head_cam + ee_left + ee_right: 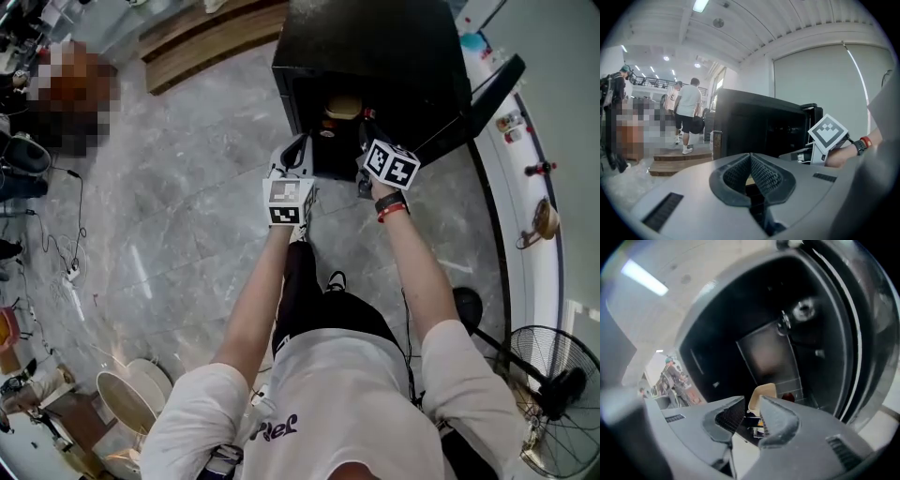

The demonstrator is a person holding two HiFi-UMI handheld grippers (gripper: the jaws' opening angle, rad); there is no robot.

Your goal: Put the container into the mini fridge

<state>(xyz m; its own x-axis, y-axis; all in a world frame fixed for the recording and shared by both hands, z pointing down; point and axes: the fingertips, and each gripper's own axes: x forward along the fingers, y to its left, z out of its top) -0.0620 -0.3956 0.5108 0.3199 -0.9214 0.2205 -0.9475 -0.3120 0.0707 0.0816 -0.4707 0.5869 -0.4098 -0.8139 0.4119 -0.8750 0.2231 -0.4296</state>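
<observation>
A wooden step [211,33] lies on the grey floor to the left of the mini fridge [375,56]. In the left gripper view a person in a white shirt [688,110] stands beyond that step [679,161], also left of the fridge [754,126].

The left gripper [298,155] hangs just outside the fridge's opening, at its left edge. Its jaws are pressed together at the tips with nothing between them [751,161].

The container [343,106], with its beige lid, sits inside the fridge near the front of the opening.

The right gripper [367,131] reaches into the opening at its right side, just beside the container. Its jaws [751,406] stand a little apart and hold nothing; the container [762,396] shows just beyond the gap.

The fridge door [478,103] stands swung open to the right of the fridge.
</observation>
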